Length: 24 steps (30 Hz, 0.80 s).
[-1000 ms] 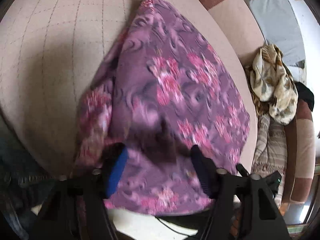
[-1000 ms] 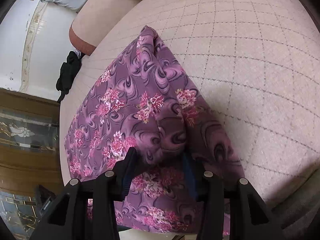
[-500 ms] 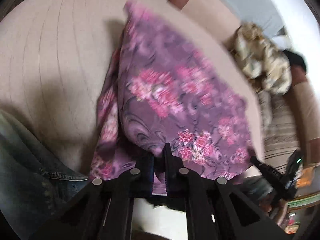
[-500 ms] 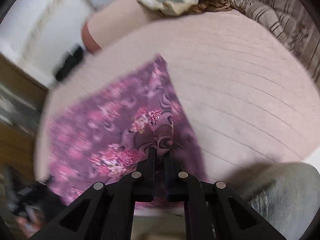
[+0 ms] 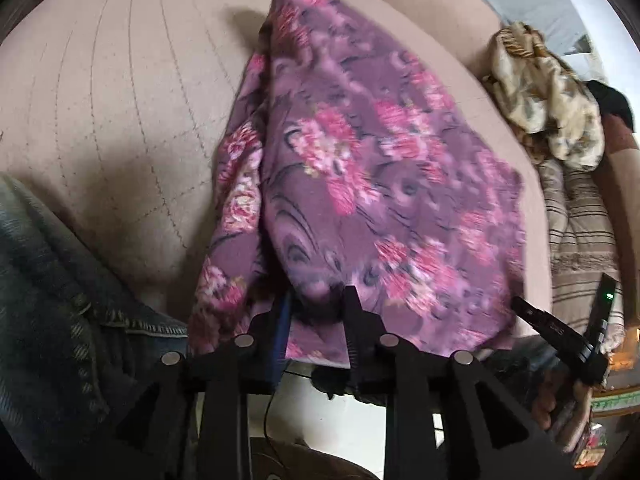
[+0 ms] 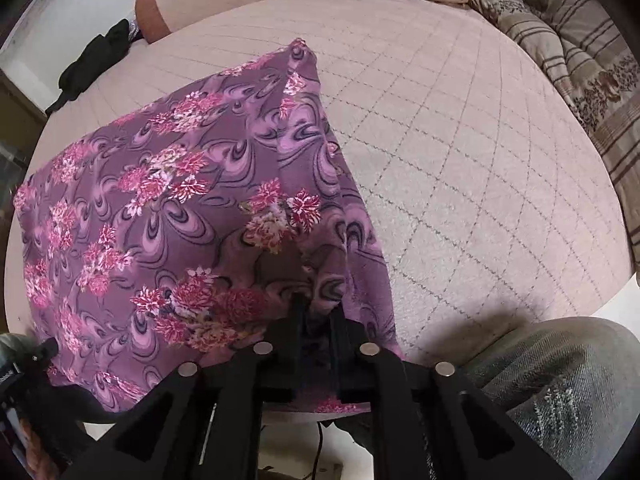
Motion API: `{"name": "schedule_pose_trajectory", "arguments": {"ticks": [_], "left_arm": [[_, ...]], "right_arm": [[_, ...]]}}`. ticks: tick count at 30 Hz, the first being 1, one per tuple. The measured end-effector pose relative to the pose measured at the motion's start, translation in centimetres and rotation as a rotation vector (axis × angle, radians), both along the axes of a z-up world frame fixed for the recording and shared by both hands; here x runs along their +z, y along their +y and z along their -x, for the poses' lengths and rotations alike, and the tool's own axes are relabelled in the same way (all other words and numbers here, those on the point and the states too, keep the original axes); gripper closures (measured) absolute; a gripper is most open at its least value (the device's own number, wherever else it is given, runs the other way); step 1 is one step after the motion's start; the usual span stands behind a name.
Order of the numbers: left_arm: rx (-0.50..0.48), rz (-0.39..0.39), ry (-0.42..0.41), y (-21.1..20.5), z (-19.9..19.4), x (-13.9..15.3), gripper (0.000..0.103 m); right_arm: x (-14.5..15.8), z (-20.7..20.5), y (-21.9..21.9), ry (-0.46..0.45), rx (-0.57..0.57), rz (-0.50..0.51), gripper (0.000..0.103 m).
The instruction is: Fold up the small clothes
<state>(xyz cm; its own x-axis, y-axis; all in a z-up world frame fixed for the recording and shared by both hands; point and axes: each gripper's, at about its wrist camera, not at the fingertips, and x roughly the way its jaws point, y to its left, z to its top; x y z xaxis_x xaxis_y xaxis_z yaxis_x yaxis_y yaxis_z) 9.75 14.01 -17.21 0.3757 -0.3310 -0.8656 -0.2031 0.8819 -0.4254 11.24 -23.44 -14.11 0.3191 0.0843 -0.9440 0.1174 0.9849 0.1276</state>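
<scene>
1. While the purple floral garment lies spread on the beige quilted mattress, its near edge hangs over the mattress rim, and both grippers hold it there.
2. The left gripper has a bunched fold of the cloth between its jaws; they are narrowly apart and clamped on that fold, and the blue pad of one finger shows only in part.
3. The right gripper has its jaws close together, pinched on the garment's near hem; the fingertips are buried in cloth and hard to make out.
4. In the left wrist view the garment's print is blurred, so its seams and true shape cannot be read.
5. A doubled layer runs along the garment's side, its underside hidden.
6. A crumpled cream patterned cloth lies beyond the mattress, beside a striped blanket cut off by the frame.
7. Denim-clad legs intrude at the lower corners.
8. A black item lies at the far left edge, too small to identify.
</scene>
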Motion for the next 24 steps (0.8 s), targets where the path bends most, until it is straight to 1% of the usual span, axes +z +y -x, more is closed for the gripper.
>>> {"name": "schedule_pose_trajectory", "arguments": {"ticks": [1, 2, 3, 4, 5, 6, 7, 8, 9, 10, 11, 12, 13, 14, 15, 16, 18, 20, 21, 22, 23, 24], "left_arm": [[-0.003, 0.015, -0.016, -0.2, 0.3, 0.5, 0.074], [0.006, 0.024, -0.046, 0.2, 0.9, 1.7, 0.067], [0.015, 0.025, -0.075, 0.7, 1.3, 2.6, 0.062], [0.022, 0.021, -0.1, 1.2, 1.4, 3.5, 0.055], [0.033, 0.003, -0.128, 1.8, 1.0, 4.8, 0.049], [0.044, -0.009, -0.141, 2.2, 0.3, 5.5, 0.047], [0.06, -0.034, -0.154, 2.8, -1.0, 6.4, 0.044], [0.073, -0.057, -0.158, 3.2, -2.3, 6.8, 0.043], [0.086, -0.074, -0.161, 3.6, -3.6, 7.1, 0.043], [0.107, -0.084, -0.163, 4.3, -5.8, 7.2, 0.043], [0.118, -0.085, -0.158, 4.7, -7.3, 7.1, 0.043], [0.131, -0.072, -0.148, 5.4, -9.2, 6.8, 0.043], [0.146, -0.062, -0.145, 5.9, -10.3, 6.6, 0.043], [0.167, -0.065, -0.134, 6.5, -12.3, 6.3, 0.043], [0.167, -0.068, -0.127, 6.5, -13.4, 6.1, 0.043], [0.17, -0.055, -0.117, 6.9, -15.2, 5.8, 0.043], [0.179, 0.019, -0.09, 7.6, -17.2, 4.7, 0.043], [0.147, 0.071, -0.077, 8.3, -18.8, 3.2, 0.043], [0.151, 0.079, -0.071, 8.6, -18.9, 2.2, 0.043], [0.166, 0.1, -0.047, 8.9, -18.9, 1.2, 0.046], [0.191, 0.159, -0.011, 9.3, -19.0, -0.2, 0.056], [0.207, 0.196, 0.003, 9.6, -19.0, -0.9, 0.062]], "right_arm": [[0.5, 0.3, -0.2, -0.014, -0.007, -0.025, 0.079], [1.2, 0.5, -0.7, -0.041, -0.023, -0.065, 0.073], [2.0, 0.7, -1.3, -0.068, -0.038, -0.098, 0.058], [3.0, 0.8, -2.0, -0.105, -0.054, -0.139, 0.041], [4.2, 0.6, -2.6, -0.138, -0.066, -0.164, 0.034], [5.4, 0.2, -3.1, -0.164, -0.065, -0.176, 0.029], [6.3, -0.6, -3.0, -0.176, -0.053, -0.18, 0.029], [7.2, -1.8, -3.0, -0.186, -0.036, -0.193, 0.029], [7.9, -3.3, -3.1, -0.193, -0.027, -0.224, 0.029], [8.4, -4.5, -3.4, -0.196, -0.018, -0.256, 0.029], [8.7, -6.4, -3.5, -0.194, -0.002, -0.283, 0.029], [8.7, -8.2, -3.4, -0.191, 0.01, -0.294, 0.029], [8.6, -9.6, -3.6, -0.191, 0.013, -0.302, 0.029], [8.2, -11.0, -3.8, -0.185, 0.018, -0.317, 0.028], [7.1, -13.5, -4.1, -0.152, 0.032, -0.35, 0.029], [6.3, -14.8, -4.5, -0.124, 0.019, -0.364, 0.028], [3.8, -18.1, -4.8, -0.067, -0.006, -0.372, 0.028], [1.6, -19.9, -4.5, -0.042, -0.01, -0.41, 0.032], [0.3, -20.7, -4.2, -0.041, -0.02, -0.415, 0.039], [-0.7, -21.0, -4.0, -0.034, -0.028, -0.409, 0.047], [-1.8, -21.3, -3.6, -0.01, -0.031, -0.388, 0.052], [-2.5, -21.6, -3.2, 0.023, -0.033, -0.36, 0.061]]}}
